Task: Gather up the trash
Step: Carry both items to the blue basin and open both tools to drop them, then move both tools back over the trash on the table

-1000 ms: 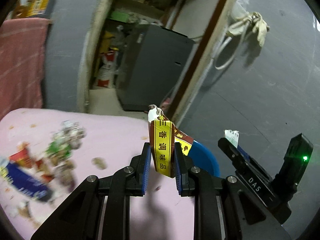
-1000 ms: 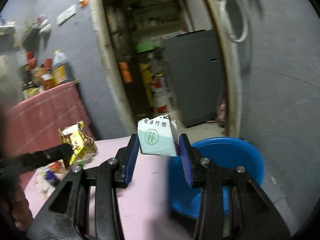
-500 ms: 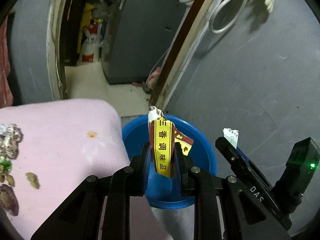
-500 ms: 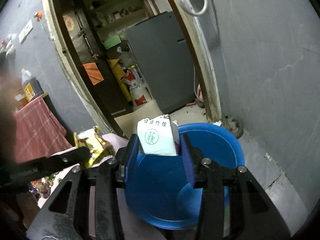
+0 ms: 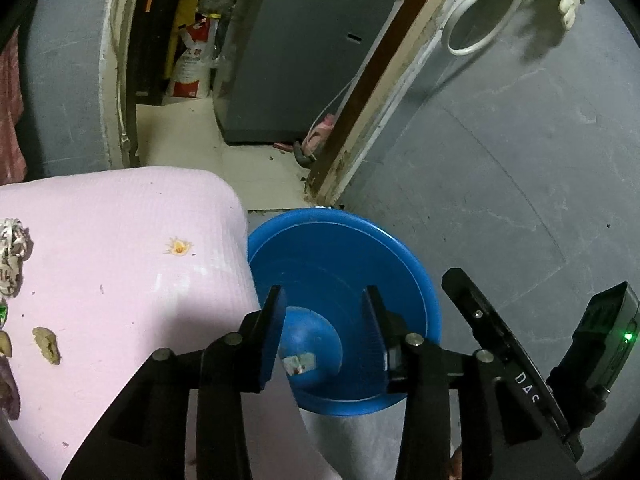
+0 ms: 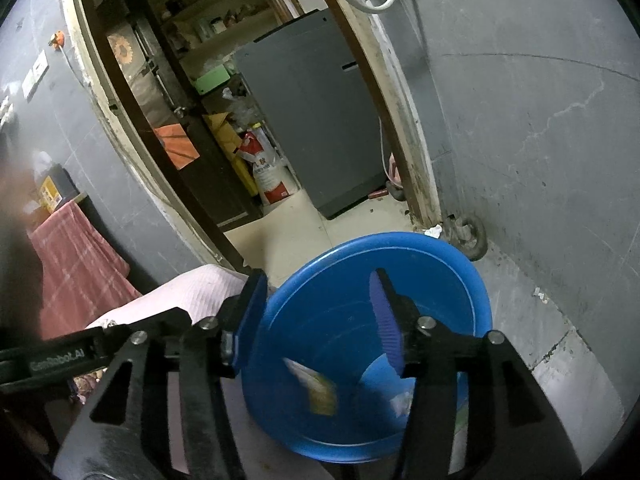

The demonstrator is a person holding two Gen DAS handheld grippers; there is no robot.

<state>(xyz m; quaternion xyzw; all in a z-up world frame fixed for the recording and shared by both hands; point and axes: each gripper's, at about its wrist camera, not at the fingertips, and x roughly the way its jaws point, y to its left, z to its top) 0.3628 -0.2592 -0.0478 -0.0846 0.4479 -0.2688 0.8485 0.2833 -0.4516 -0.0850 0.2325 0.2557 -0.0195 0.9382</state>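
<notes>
Both grippers sit over the blue basin [image 5: 344, 240], jaws apart, nothing between the pads. Left gripper [image 5: 324, 332]: jaws have just been opening, gap empty, basin bottom visible through it. Right gripper [image 6: 320, 320]: jaws have just been opening too, gap empty, wider spread than the left

Basin stands on the grey floor [image 5: 500, 200] right against the corner of the pink mat [image 5: 120, 248], near the wooden door frame [image 5: 372, 92]

Trash in the basin:
- left wrist view: one small pale scrap [image 5: 299, 363] on the bottom, seen between the fingers
- right wrist view: yellow-and-white packet [image 6: 316, 388], blurred, low inside the basin; whether it is lying or in mid-air I can't tell
- right wrist view: white crumpled piece [image 6: 402, 400] beside the right finger, partly hidden

Trash on the mat, left wrist view, far left edge: crumpled white wrapper [image 5: 14, 252], brownish scrap [image 5: 47, 345], more bits cut off by the frame. Orange stain [image 5: 179, 246] on the mat between those and the basin

Right gripper's body shows at lower right in the left wrist view, green LED [image 5: 628, 336] lit
</notes>
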